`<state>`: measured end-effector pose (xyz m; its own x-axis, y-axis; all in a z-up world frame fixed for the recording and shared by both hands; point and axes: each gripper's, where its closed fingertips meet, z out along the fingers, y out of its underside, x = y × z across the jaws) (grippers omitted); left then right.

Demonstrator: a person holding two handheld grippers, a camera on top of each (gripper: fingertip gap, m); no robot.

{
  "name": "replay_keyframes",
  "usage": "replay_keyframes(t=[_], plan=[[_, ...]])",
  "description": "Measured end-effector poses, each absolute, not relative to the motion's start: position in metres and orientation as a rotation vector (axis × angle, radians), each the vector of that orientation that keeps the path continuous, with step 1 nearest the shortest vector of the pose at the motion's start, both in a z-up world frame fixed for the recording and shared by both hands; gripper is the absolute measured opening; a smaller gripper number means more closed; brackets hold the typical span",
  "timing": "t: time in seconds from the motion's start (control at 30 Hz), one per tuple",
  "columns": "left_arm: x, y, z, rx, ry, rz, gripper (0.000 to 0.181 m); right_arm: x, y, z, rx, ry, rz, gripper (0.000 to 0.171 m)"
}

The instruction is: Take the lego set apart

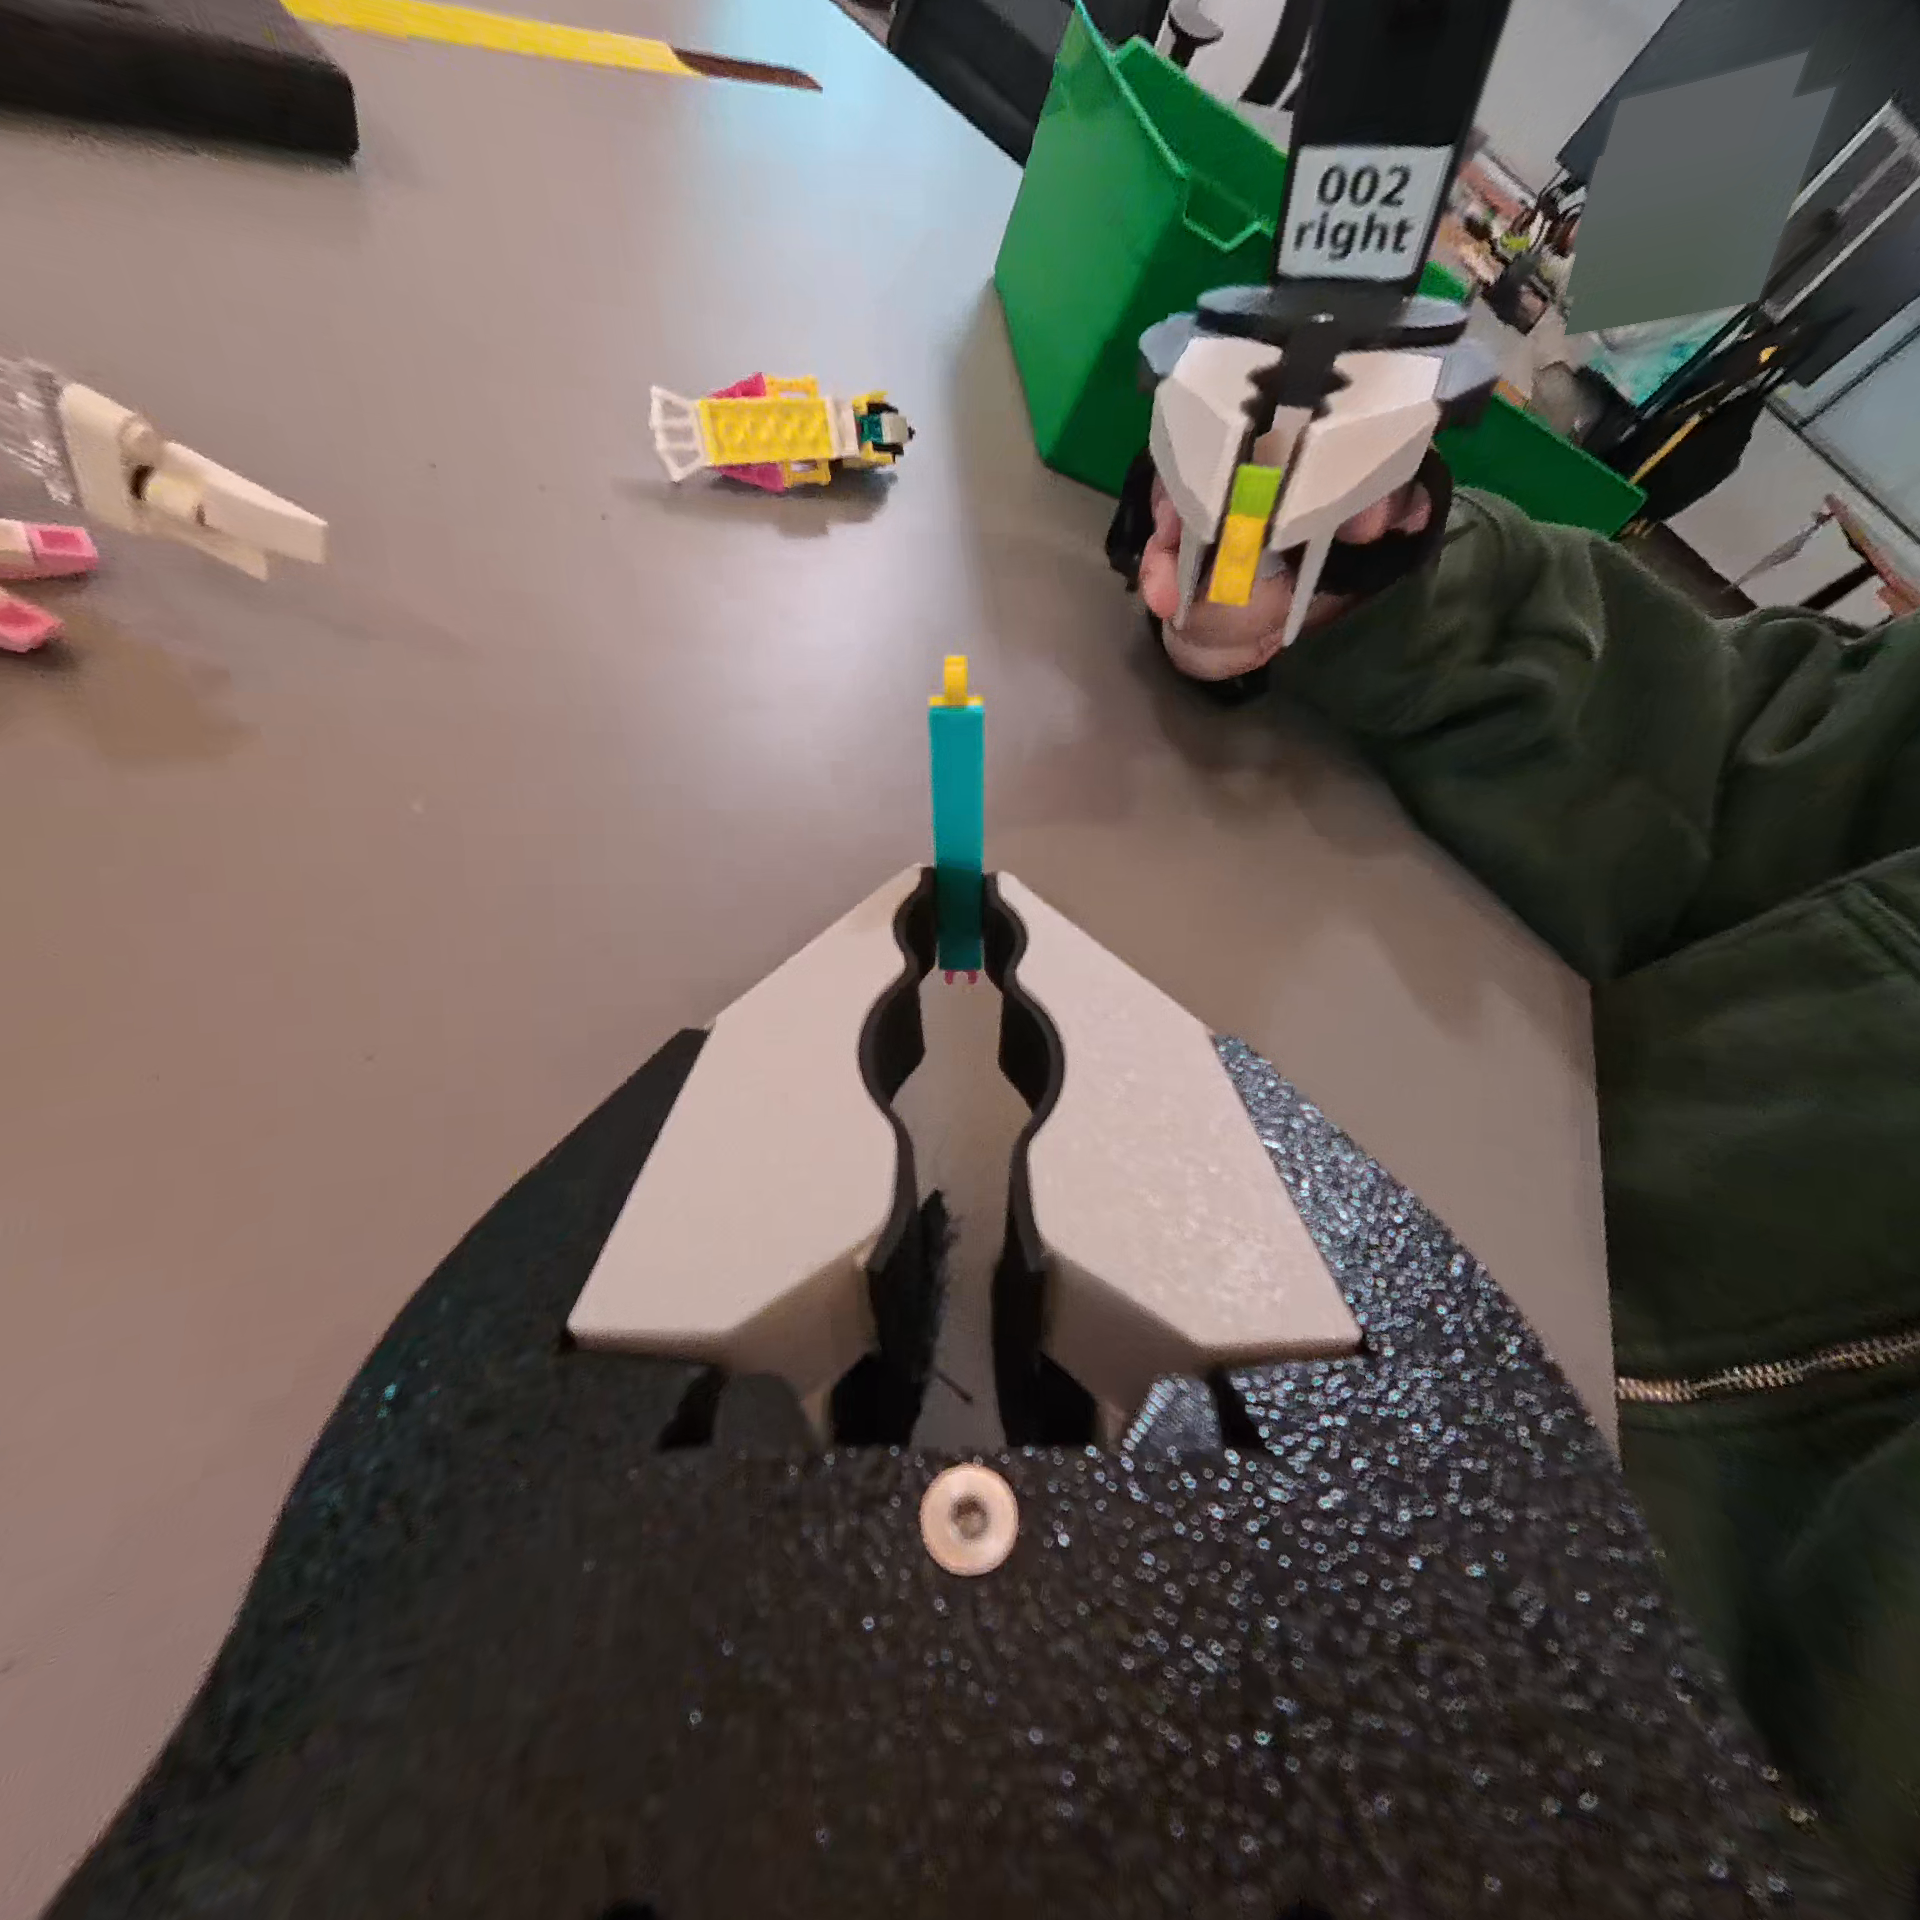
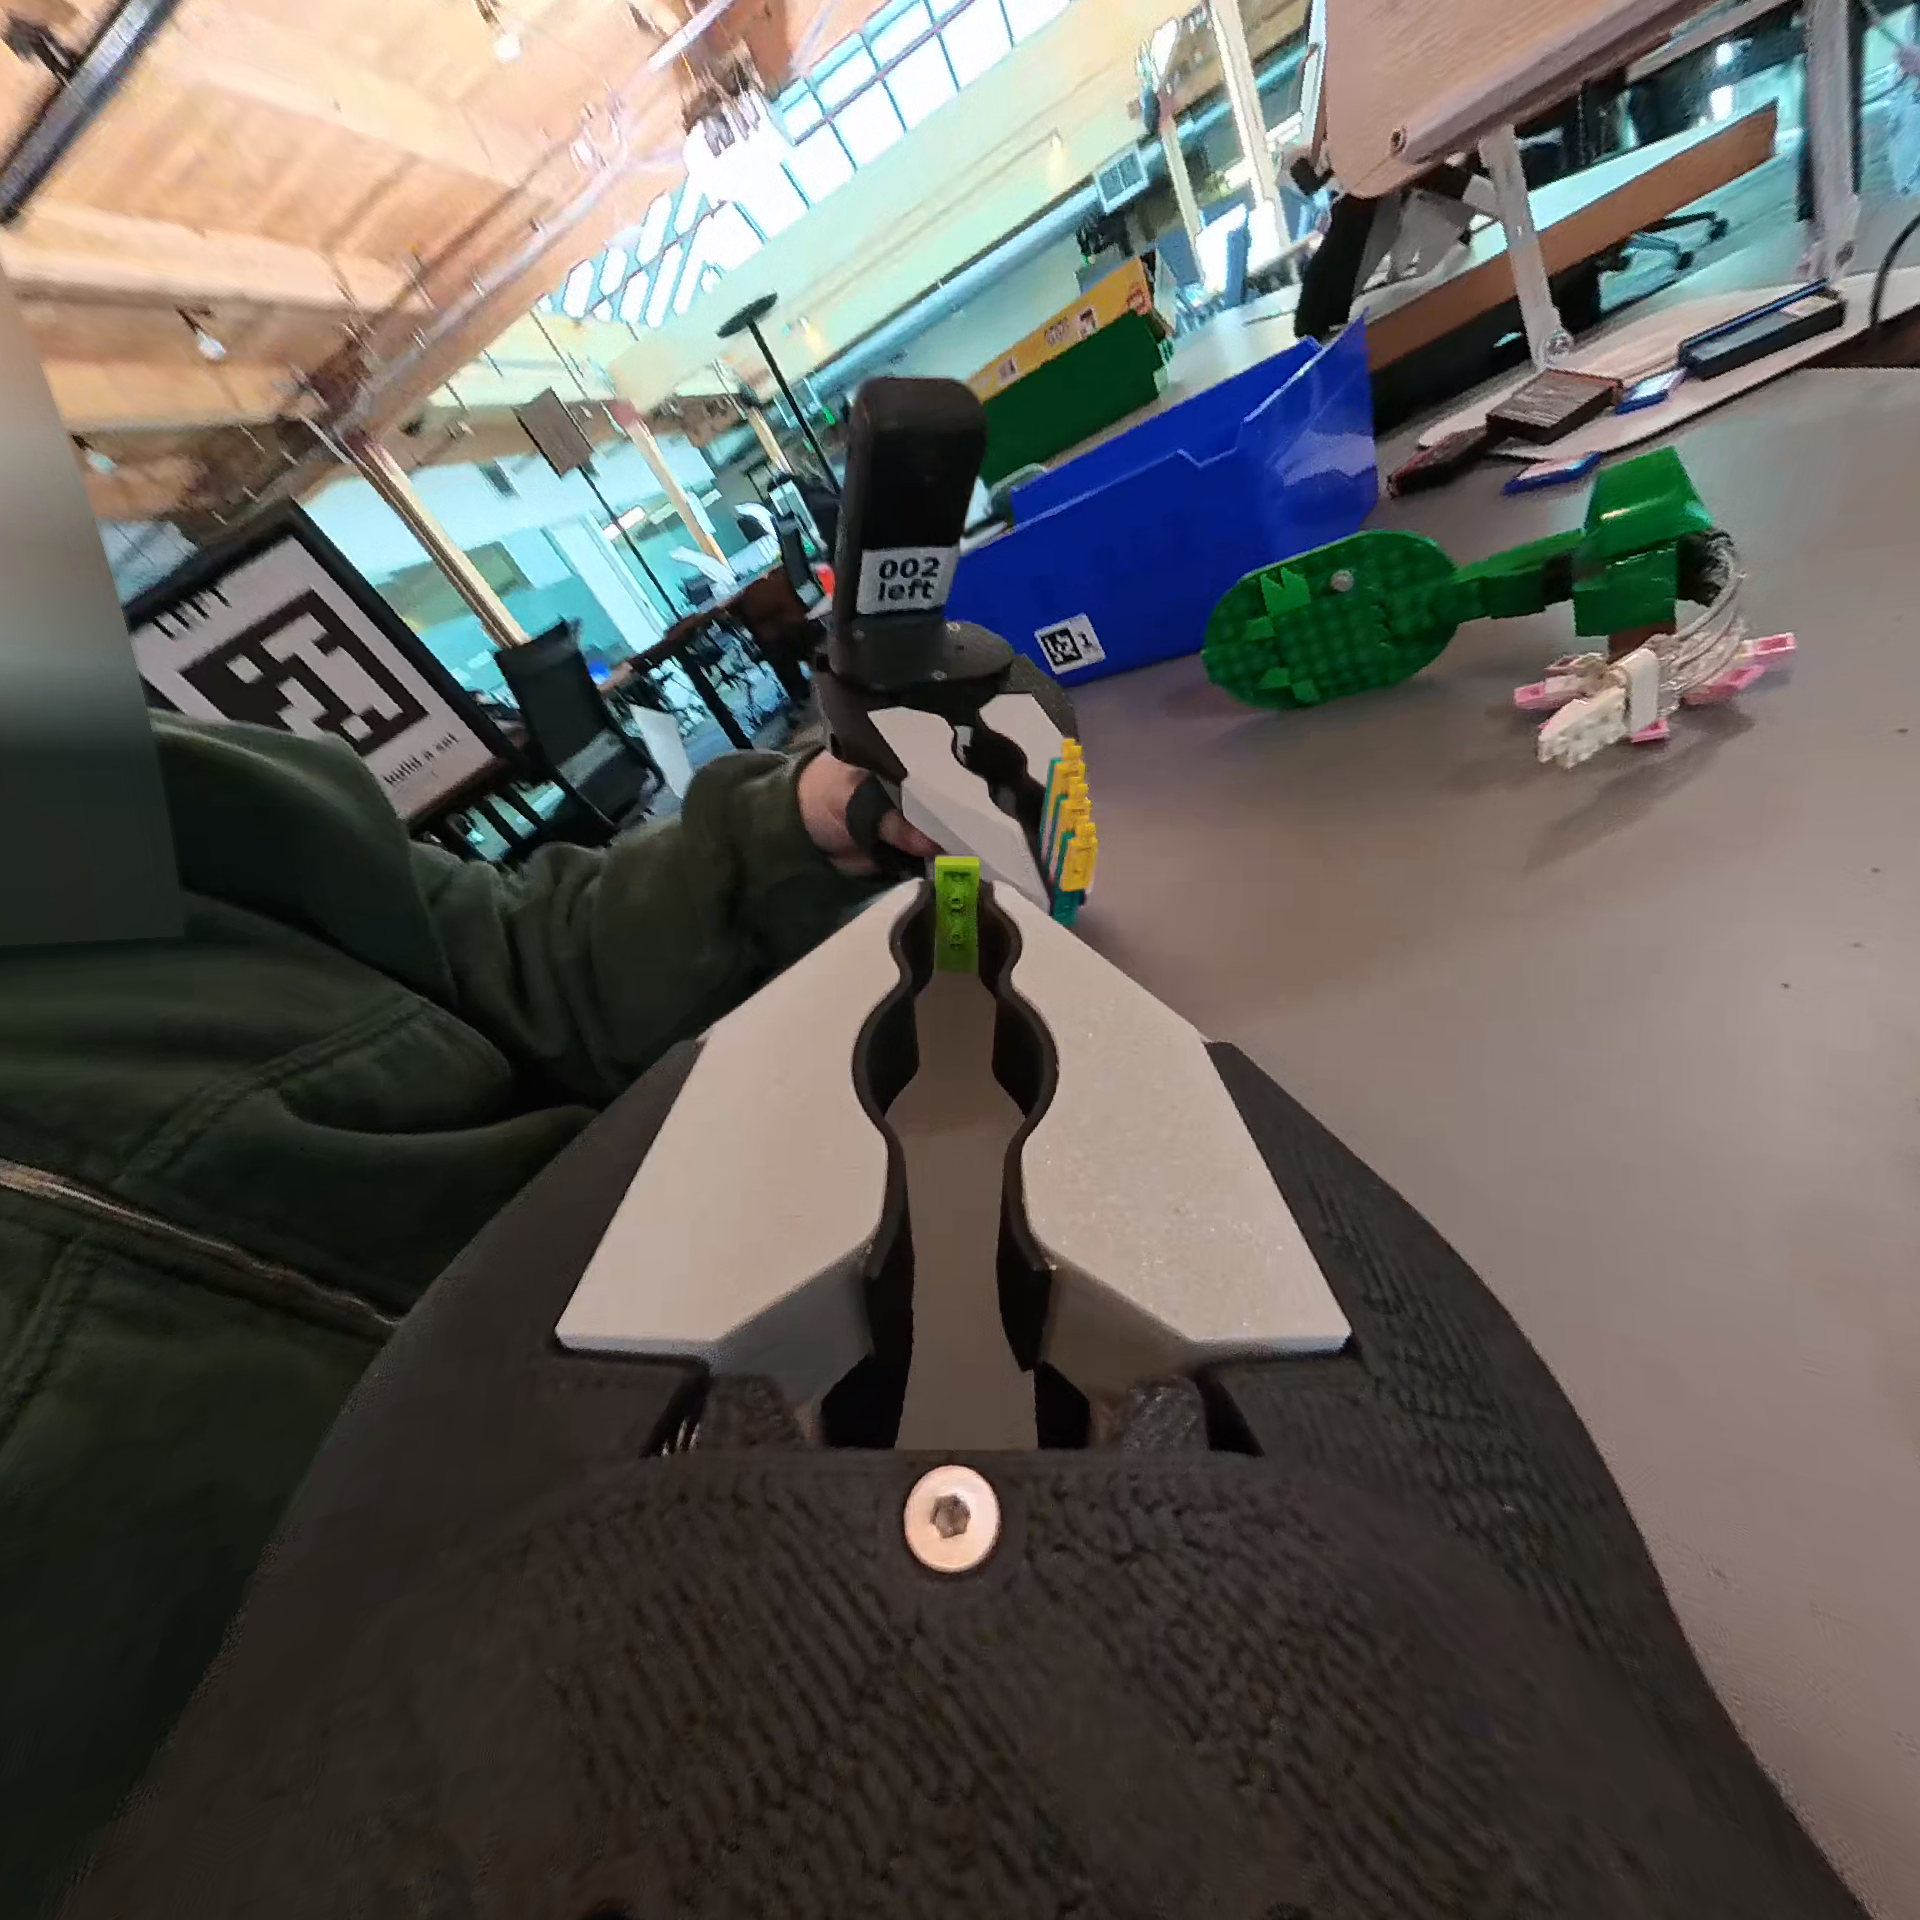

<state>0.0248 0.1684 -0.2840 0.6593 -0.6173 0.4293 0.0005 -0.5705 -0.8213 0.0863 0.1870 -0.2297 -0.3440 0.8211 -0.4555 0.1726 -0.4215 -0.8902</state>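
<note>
Both tongs (well apart) grip lego strips.

Green bin (image 1: pixel 1122 270), blue bin (image 2: pixel 1174 530), perhaps tape (image 1: pixel 488 31).

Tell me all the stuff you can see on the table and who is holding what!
teal lego strip: one, teal with yellow bits, in left gripper
lime lego piece: one, lime and yellow, in right gripper
lego fish: one, yellow, pink, white, on table
green lego model: one, green, on table
blue bin: one, on table
green bin: one, on table
table: one, grey
left gripper: shut
right gripper: shut
</note>
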Motion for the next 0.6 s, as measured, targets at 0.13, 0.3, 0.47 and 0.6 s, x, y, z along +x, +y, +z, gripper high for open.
replay_keyframes(t=[0.13, 0.3, 0.47, 0.6], plan=[[0.022, 0.167, -0.292, -2.089, 0.424, -0.956, 0.006, 0.084, 0.19, -0.23, -1.446, -1.225, 1.927, 0.005], [0.02, 0.172, -0.3, -2.139, 0.352, -0.933, 0.03, 0.081, 0.185, -0.227, -1.39, -1.228, 1.911, 0.005], [0.049, 0.167, -0.254, -1.847, 0.487, -0.94, 0.042, 0.079, 0.187, -0.221, -1.326, -1.184, 1.873, 0.005], [0.084, 0.157, -0.236, -1.7, 0.523, -1.151, 0.03, 0.081, 0.174, -0.214, -1.238, -1.209, 1.937, 0.005]])
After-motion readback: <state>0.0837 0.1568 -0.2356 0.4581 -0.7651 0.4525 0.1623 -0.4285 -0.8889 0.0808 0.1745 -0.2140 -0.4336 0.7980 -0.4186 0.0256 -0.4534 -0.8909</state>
